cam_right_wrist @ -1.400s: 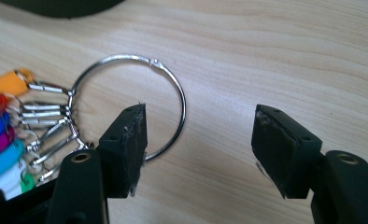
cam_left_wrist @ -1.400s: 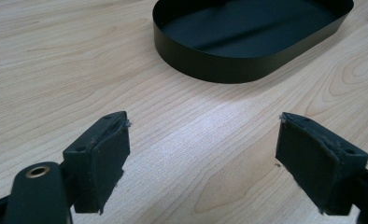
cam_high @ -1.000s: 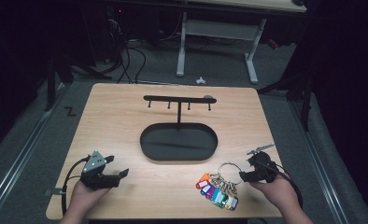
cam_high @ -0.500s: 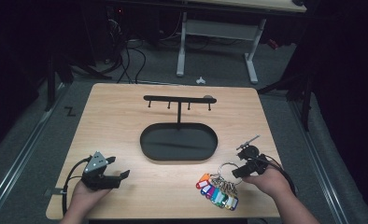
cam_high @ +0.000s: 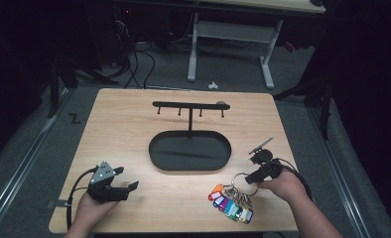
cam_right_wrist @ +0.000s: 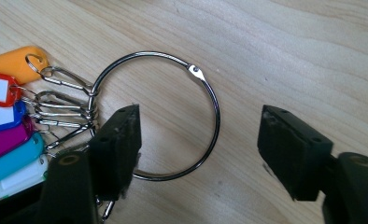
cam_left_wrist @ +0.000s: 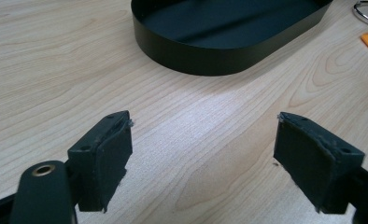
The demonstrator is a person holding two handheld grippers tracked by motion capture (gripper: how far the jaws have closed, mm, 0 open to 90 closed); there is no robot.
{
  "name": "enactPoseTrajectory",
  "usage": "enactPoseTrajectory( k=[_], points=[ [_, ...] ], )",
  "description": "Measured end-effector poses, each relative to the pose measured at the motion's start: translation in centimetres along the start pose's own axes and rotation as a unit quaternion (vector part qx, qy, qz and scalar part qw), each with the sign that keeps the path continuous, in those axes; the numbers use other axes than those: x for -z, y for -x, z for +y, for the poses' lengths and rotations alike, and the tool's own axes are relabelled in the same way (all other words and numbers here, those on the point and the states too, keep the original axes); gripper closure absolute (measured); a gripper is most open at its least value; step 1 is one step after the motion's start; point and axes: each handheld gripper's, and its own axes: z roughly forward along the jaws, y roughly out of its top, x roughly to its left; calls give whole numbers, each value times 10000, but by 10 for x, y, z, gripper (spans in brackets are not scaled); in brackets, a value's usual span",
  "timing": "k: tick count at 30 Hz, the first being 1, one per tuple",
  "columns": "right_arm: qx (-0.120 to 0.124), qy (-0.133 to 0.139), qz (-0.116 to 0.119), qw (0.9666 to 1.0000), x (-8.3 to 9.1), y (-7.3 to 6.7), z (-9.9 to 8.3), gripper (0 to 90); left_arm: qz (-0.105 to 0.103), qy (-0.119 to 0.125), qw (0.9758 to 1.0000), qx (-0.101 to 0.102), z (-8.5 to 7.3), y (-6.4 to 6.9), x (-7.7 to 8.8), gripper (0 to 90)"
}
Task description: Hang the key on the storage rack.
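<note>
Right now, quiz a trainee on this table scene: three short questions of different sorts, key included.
1. True or false: the right gripper has clamped the large silver metal ring.
2. What hangs from that ring? A) coloured plastic key tags B) a padlock C) a ribbon
3. What lies between the open left gripper jaws?

Key: 1. False: one jaw stands over the ring's inside, the other outside it, both apart from the wire. 2. A. 3. Bare light wooden table, short of the black oval metal tray.
</note>
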Motion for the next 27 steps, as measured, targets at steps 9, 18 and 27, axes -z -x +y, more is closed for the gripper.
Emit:
enactPoseTrajectory(
  k=[9,18,27],
  points=[
    [87,-104,138,9998,-6,2,6,455,-1,-21,10000,2,0,0,-1,203],
    [-30,-302,239,9993,-22,14,12,551,1,-13,10000,9,-1,-1,0,204],
    [87,-518,172,9985,-32,17,18,652,-14,-29,10000,12,-2,0,0,205]
  ],
)
